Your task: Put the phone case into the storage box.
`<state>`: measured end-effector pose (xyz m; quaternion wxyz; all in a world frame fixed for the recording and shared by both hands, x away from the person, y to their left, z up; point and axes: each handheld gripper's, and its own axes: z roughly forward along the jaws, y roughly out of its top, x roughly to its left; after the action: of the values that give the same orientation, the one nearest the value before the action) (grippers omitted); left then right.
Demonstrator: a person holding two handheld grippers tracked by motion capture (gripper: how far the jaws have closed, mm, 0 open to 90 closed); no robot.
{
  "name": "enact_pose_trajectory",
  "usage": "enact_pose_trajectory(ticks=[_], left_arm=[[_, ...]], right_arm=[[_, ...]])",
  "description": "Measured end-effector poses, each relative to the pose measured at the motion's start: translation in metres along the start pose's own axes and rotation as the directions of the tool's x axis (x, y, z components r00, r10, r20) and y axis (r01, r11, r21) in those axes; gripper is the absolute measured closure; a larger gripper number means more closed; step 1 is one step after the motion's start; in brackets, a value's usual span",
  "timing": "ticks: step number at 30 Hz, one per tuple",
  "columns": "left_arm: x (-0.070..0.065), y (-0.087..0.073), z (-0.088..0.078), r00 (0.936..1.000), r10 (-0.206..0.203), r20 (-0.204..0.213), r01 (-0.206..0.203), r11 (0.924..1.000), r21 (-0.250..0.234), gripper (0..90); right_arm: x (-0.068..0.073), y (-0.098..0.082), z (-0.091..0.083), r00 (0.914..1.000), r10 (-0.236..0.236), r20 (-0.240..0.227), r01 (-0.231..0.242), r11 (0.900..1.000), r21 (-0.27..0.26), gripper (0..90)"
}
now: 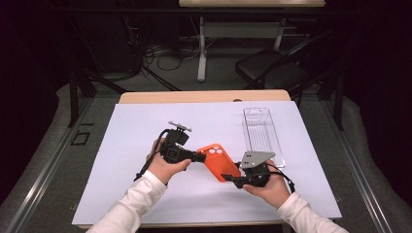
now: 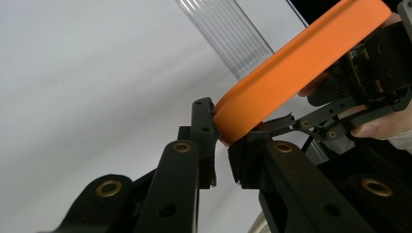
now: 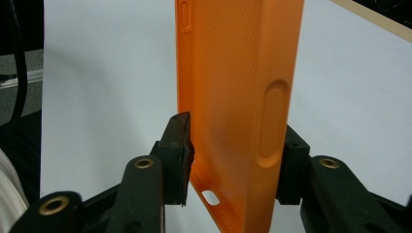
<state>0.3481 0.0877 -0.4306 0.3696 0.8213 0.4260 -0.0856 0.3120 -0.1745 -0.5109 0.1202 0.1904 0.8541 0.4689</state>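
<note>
Two hand-held grippers meet over the white sheet [image 1: 145, 160] that covers the counter [image 1: 204, 96], with an orange phone case [image 1: 219, 160] between them. The left hand-held gripper [image 1: 200, 157] is clamped on one end of the case; in the left gripper view its pads pinch the case's rounded corner [image 2: 233, 124] tightly, and the case runs away from them toward the other hand. The right hand-held gripper [image 1: 228, 177] reaches in at the opposite end. In the right gripper view the case [image 3: 238, 97] stands on edge between its two jaws, its textured inner face and a long oval button recess turned toward the camera. The jaw on the left of that view stands just off the case's rim with a thin gap showing, while the one on the right sits against or very near the outer wall; that contact cannot be made out, so this pair is loosened rather than gripping. A clear plastic tray [image 1: 262, 132] lies flat on the sheet just beyond the right hand-held gripper, well apart from the left one.
</note>
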Motion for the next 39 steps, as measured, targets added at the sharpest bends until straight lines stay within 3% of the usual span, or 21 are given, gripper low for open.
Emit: enact_pose_trajectory(ticks=[5, 12, 26, 39], left_arm=[[0.005, 0.004, 0.0, 0.9997, -0.025, 0.006, 0.025, 0.9991, 0.035, 81.3], [0.013, 0.005, -0.001, 0.9978, -0.065, 0.01, 0.064, 0.9957, 0.067, 81.3], [0.023, 0.016, 0.002, 0.9951, -0.093, -0.032, 0.097, 0.9848, 0.144, 81.3], [0.018, 0.032, 0.004, 0.9922, -0.071, -0.102, 0.093, 0.9693, 0.228, 81.3]], right_arm=[[-0.001, 0.001, -0.001, 1.0, 0.004, 0.007, -0.004, 1.0, -0.008, 55.4], [0.002, 0.002, -0.004, 0.9991, -0.025, 0.035, 0.026, 1.0, -0.016, 55.1], [0.008, 0.009, -0.005, 0.9957, -0.069, 0.062, 0.069, 0.998, -0.009, 52.5], [0.007, 0.015, -0.009, 0.994, -0.075, 0.08, 0.074, 0.997, 0.011, 50.9]])
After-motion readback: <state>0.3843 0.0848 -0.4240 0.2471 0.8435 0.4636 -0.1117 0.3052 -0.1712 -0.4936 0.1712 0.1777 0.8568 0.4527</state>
